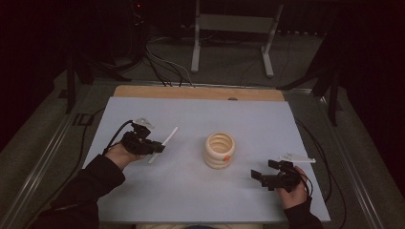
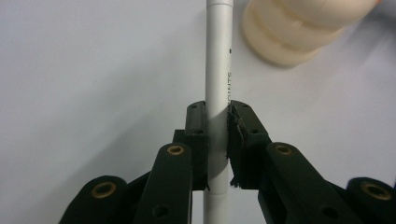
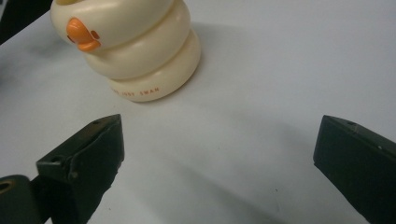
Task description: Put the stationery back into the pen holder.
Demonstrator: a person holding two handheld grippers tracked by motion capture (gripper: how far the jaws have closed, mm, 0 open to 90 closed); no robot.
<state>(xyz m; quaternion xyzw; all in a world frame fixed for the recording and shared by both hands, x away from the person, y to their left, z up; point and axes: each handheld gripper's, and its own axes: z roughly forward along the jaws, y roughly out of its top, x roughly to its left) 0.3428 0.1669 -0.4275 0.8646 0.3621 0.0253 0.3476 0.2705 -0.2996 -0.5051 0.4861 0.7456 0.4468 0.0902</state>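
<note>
One white pen (image 1: 163,144), one cream swan-shaped cup (image 1: 219,150), two claws.

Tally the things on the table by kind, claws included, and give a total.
White pen: 1
Cream ringed holder: 1
Black claws: 2, left claw shut on the pen, right claw open
Total: 4

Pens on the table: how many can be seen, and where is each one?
1. The white pen is clamped between the jaws of the left gripper, on the left part of the table, left of the cream duck-shaped holder. More may be hidden inside the holder.
</note>
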